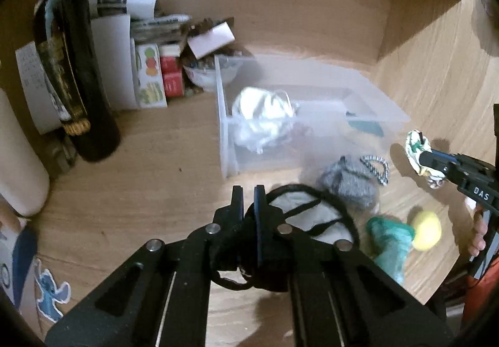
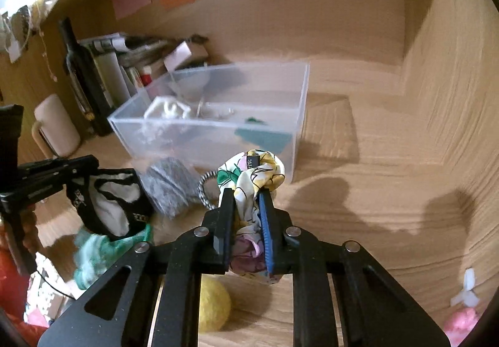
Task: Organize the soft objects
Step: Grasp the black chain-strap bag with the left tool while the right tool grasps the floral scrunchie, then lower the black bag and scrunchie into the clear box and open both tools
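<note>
My left gripper (image 1: 248,191) is shut on a white cloth with black trim (image 1: 312,216), which hangs from it just above the wooden desk; the right wrist view shows that cloth (image 2: 106,203) dangling. My right gripper (image 2: 246,194) is shut on a bunched floral cloth (image 2: 249,175), held in front of a clear plastic bin (image 2: 205,125). The bin holds a white cloth (image 2: 168,108) and a teal piece (image 2: 265,135). On the desk between the grippers lie a grey knitted item (image 2: 168,185), a striped cord loop (image 2: 204,188), a teal cloth (image 2: 103,250) and a yellow felt ball (image 2: 213,305).
A dark bottle (image 1: 75,75), a stack of books and papers (image 1: 140,44) and a bowl (image 1: 205,75) crowd the desk's back left. A white mug (image 2: 57,125) stands by the bottle. Wooden walls close the back and the right side (image 2: 452,82). A pink item (image 2: 461,322) lies at the near right.
</note>
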{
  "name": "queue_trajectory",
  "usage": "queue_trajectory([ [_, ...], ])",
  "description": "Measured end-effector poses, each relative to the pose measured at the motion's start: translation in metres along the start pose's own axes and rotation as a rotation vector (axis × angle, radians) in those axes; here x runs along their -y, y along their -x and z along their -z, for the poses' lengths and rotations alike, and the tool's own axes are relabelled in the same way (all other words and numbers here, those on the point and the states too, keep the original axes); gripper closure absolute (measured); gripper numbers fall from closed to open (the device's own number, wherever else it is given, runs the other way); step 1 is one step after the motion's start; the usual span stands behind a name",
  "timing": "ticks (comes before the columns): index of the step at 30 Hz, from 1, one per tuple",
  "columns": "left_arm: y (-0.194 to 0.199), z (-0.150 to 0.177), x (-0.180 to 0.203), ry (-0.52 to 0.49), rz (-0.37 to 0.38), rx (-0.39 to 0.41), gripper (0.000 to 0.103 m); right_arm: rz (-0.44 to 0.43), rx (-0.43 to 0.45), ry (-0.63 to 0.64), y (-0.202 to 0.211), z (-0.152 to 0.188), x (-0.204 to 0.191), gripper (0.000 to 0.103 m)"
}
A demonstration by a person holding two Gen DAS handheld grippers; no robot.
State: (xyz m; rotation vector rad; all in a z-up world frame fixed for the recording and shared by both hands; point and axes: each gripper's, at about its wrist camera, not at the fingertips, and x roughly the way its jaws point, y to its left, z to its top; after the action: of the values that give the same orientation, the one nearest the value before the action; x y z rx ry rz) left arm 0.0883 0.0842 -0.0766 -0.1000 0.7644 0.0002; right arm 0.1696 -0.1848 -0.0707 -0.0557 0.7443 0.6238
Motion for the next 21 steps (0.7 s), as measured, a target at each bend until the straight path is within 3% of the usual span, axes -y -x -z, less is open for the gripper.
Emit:
queue_trajectory([
  [21,0.034,-0.104,0.022,-0.099,-0.026,0.188,0.098,-0.021,0.144,0.019,0.014,-0.04,-0.01,0.089],
])
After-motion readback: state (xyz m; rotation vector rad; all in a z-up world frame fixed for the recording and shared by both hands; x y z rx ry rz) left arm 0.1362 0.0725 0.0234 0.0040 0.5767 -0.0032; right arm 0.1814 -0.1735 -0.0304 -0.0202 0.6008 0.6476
